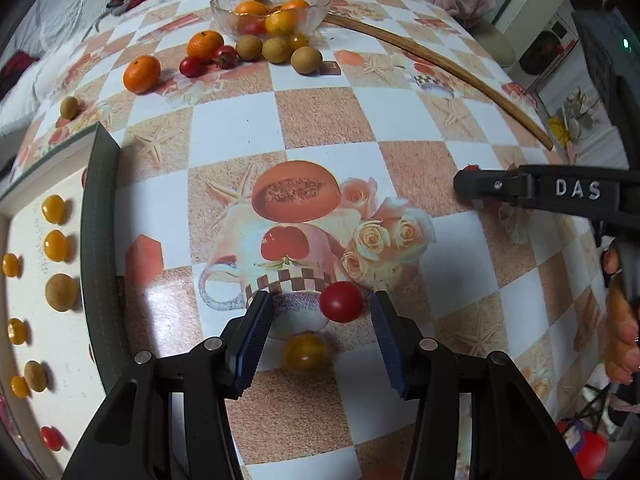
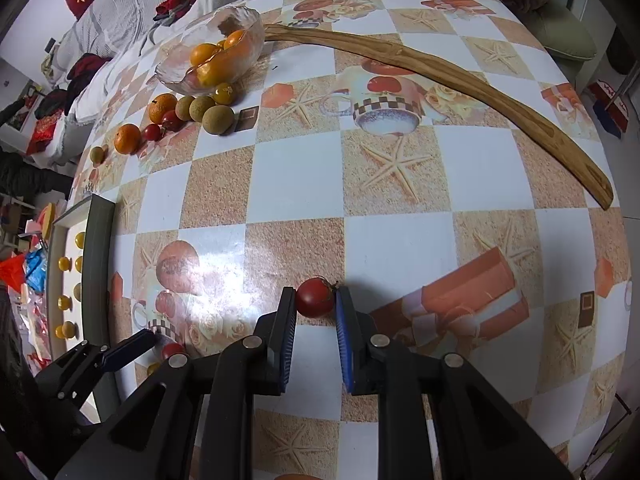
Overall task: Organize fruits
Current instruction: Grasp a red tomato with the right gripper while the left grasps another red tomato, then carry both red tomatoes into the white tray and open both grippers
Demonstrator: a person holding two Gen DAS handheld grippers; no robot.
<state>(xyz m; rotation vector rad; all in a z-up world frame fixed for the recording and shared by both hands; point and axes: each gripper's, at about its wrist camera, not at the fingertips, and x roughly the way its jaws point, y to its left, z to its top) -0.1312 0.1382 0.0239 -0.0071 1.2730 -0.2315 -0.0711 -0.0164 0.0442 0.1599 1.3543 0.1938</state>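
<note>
**Sorting partly done, both claws on tomatoes**

The right claw (image 2: 316, 300) is clamped on a red tomato (image 2: 315, 297). The left claw (image 1: 320, 312) stands apart around another red tomato (image 1: 341, 301), a yellow tomato (image 1: 306, 351) just behind. The tray (image 1: 100, 240) to its left holds several fruits; many wait far ahead by the glass bowl (image 1: 224, 8).
</note>
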